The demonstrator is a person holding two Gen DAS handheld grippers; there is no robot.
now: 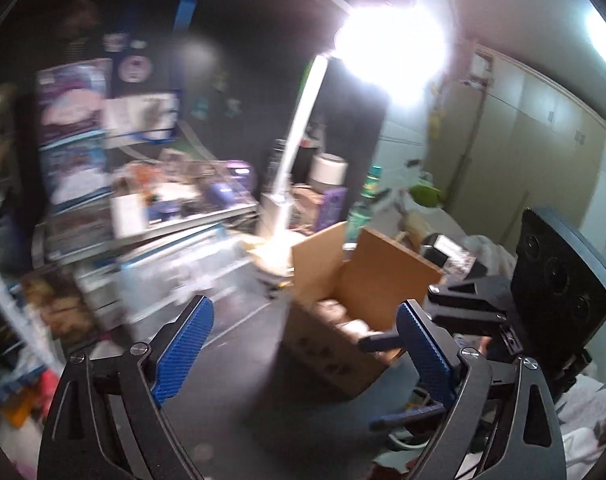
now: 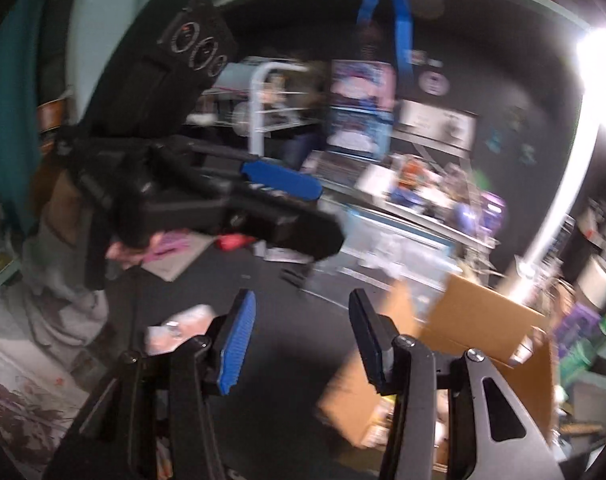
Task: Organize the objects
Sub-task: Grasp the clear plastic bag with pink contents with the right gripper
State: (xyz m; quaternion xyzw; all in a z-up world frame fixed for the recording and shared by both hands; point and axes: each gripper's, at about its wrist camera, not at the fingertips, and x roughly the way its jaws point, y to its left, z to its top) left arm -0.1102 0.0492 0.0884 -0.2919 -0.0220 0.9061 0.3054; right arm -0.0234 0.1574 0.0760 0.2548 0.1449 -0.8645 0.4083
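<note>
An open cardboard box (image 1: 331, 280) stands on the dark table (image 1: 239, 384), with pale wrapped items inside it. My left gripper (image 1: 303, 344) is open just left of the box, with nothing between its blue pads (image 1: 183, 352). In the left wrist view my right gripper (image 1: 367, 386) reaches over the box's near right corner. In the right wrist view the right gripper (image 2: 303, 340) is partly open and empty, with the box (image 2: 483, 320) to its right. A pinkish packet (image 2: 175, 328) lies on the table to its left. The left gripper (image 2: 329, 218) hovers at upper left.
A white desk lamp (image 1: 299, 152) with a glaring head stands behind the box. Shelves and clear bins (image 1: 151, 248) crowded with packages fill the left and back. A green bottle (image 1: 367, 196) and a white cylinder (image 1: 329, 168) stand behind the box. Cloth lies at the right (image 1: 583, 420).
</note>
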